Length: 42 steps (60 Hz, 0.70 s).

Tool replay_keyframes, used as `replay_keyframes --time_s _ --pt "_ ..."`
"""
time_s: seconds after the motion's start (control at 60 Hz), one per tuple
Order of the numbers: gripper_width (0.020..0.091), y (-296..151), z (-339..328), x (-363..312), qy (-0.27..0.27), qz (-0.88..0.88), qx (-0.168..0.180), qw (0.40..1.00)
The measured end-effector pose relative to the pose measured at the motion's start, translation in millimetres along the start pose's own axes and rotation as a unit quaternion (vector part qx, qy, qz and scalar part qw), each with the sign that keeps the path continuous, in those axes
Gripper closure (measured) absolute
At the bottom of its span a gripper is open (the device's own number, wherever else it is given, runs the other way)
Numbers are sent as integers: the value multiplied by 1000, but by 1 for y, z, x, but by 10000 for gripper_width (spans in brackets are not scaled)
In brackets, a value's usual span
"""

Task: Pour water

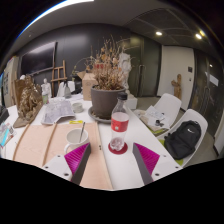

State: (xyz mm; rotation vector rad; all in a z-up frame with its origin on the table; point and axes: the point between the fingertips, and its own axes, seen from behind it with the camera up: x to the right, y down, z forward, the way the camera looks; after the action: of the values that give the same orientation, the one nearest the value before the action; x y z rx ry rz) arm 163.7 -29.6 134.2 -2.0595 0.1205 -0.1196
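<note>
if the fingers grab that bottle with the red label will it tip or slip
The bottle stands tall and narrow on the table, so a push near its top would probably tip it. It looks like clear plastic, likely smooth and squeezable. The open fingers lie short of it.

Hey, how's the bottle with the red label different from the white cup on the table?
The bottle is clear, tall and narrow with a red label; the white cup is opaque, short and wide. The bottle stands just beyond the open tongs; the cup sits off toward the left finger. Both stand upright on the table.
</note>
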Motion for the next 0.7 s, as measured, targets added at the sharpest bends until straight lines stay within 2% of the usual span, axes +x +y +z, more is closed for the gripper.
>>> replay_keyframes --time_s 0.083,0.317,0.483,0.7 --pt "246 -4 -51 -23 -17 -8 -11 1000" --pt "245 -9 -168 -68 -45 -50 1 998" --pt "249 -2 -204 -77 -42 -50 -2 998" --pt "247 15 -213 -77 -43 -40 -22 998"
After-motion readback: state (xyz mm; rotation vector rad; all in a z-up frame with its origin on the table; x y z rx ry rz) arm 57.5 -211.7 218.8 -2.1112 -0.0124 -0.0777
